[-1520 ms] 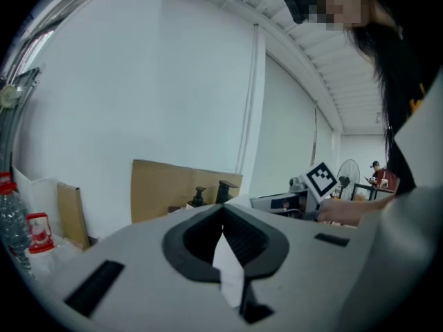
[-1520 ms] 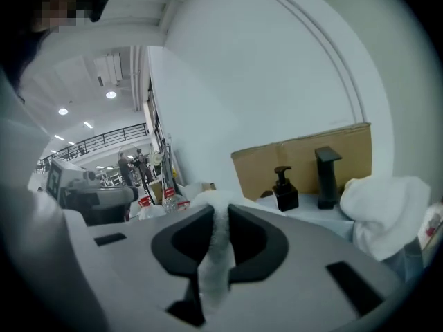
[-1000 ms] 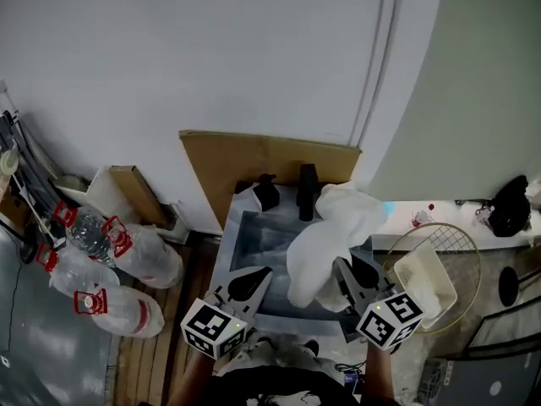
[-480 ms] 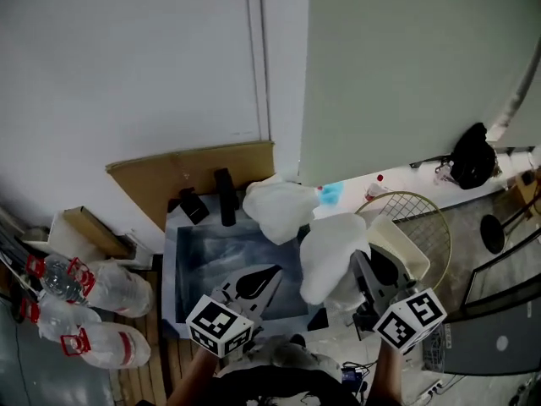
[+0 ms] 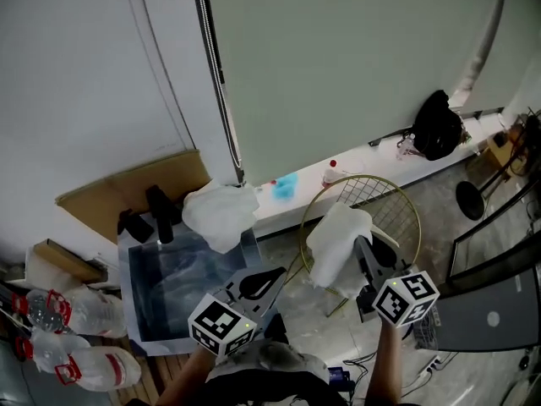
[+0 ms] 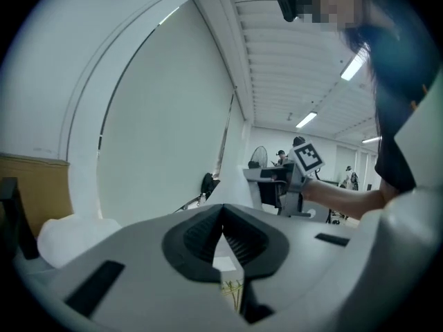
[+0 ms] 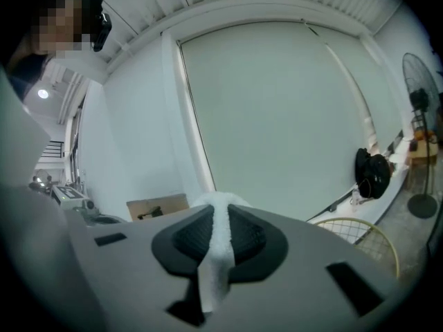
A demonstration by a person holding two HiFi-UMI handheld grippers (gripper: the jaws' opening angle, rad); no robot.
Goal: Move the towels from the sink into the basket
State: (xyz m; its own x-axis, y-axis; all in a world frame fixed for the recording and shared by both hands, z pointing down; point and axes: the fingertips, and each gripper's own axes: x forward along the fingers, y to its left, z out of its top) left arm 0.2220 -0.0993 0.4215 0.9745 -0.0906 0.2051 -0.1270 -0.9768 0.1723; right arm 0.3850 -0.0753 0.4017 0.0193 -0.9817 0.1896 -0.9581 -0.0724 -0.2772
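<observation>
My right gripper [image 5: 362, 252] is shut on a white towel [image 5: 336, 244], which hangs over the gold wire basket [image 5: 407, 206] to the right of the sink. In the right gripper view a strip of the towel [image 7: 219, 249] is pinched between the dark pads, and the basket [image 7: 361, 236] shows low on the right. A second white towel [image 5: 220, 214] lies bunched on the far right corner of the grey sink [image 5: 135, 290]. Near the sink's front right corner my left gripper [image 5: 272, 277] is shut, and nothing is between the meeting pads of the left gripper [image 6: 223, 216].
Black faucet parts [image 5: 159, 214] stand at the sink's back, in front of a cardboard sheet [image 5: 110, 191]. Water bottles [image 5: 59, 311] lie at the left. A white ledge carries a blue object [image 5: 285, 186], a small bottle [image 5: 330, 174] and a black bag [image 5: 435, 125]. A stool [image 5: 470, 200] stands at right.
The view has swung to the right. My right gripper has carried the towel from above the sink to over the basket. The left gripper has stayed shut near the sink's front.
</observation>
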